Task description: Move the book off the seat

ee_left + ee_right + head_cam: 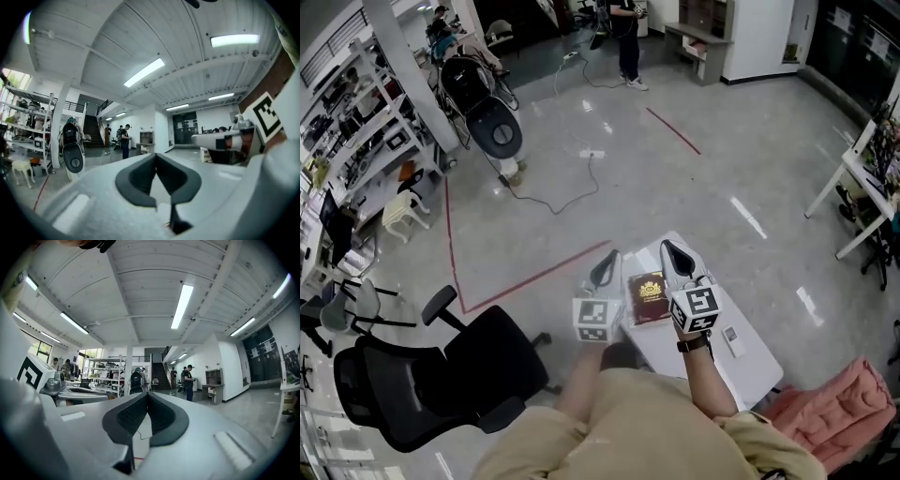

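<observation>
Red book point(649, 297) flat on white table point(752, 364)

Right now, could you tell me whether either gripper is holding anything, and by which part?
Nothing is held. The left gripper and right gripper both have jaws shut on nothing; the dark red book lies free on the white table.

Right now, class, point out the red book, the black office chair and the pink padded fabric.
red book point(650, 298), head view, middle of its cover.
black office chair point(483, 361), head view, its seat.
pink padded fabric point(830, 412), head view, its middle.
</observation>
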Motion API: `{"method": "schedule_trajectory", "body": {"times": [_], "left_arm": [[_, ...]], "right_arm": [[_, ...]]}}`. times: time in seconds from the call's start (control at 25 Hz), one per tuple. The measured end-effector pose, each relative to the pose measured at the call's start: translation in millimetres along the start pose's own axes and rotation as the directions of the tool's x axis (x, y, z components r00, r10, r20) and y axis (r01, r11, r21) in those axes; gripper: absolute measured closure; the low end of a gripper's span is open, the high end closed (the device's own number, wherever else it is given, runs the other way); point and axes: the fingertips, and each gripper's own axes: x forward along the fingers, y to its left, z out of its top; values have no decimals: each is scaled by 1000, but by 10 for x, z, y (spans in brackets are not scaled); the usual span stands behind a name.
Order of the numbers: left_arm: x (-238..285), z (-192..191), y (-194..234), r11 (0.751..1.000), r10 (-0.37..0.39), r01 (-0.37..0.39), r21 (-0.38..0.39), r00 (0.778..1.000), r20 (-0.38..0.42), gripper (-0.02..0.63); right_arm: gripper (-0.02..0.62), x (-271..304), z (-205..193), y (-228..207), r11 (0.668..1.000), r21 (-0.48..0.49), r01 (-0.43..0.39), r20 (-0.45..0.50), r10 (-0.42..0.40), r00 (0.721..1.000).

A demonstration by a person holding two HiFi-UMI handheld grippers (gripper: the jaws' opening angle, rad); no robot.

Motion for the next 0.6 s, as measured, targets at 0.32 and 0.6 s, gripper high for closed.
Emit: {"method": "schedule_trajectory", "body": {"times": [0.32,0.6], "left_arm": [[-4,213,-172,997,-72,73,-14,996,51,604],[-99,421,-149,998,-52,45,51,991,125,604]], "right_arm": [[588,-84,40,-51,999,-11,46,-13,-46,999],[588,-45,19,-90,999,5,51,0,-51,999]]}}
